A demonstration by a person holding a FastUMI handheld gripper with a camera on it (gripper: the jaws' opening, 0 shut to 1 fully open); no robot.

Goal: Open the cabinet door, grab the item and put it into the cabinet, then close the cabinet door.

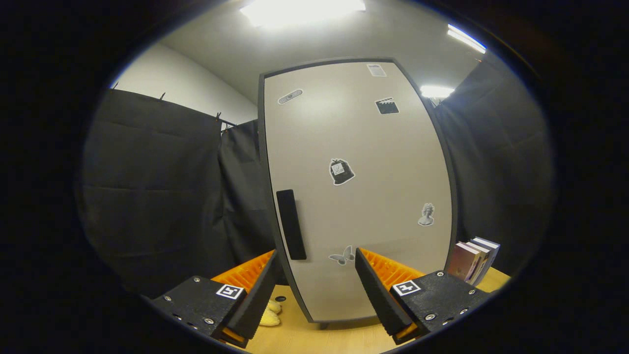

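The cabinet door (354, 191) stands shut, its dark vertical handle (291, 224) at about 12 o'clock from the left finger, so by the look of it the opening step is either not yet begun or the closing step is finished. I judge the first, because a pale yellow soft item (271, 314) lies on the wooden table (324, 339) at the cabinet's foot, at about 4 o'clock from the left fingertip and mostly hidden behind it. If that is the thing to stow, then opening, grabbing, placing and closing are all left.

The gripper (314, 260) hangs with its fingers spread wide and nothing between them but the lower part of the door; they touch nothing.

A few books (474, 260) stand at 3 o'clock of the cabinet, just beside its edge. What the yellow item is cannot be told, since so little of it shows. The cabinet's inside is hidden behind the door. The stickers on the door are too small to make out well.
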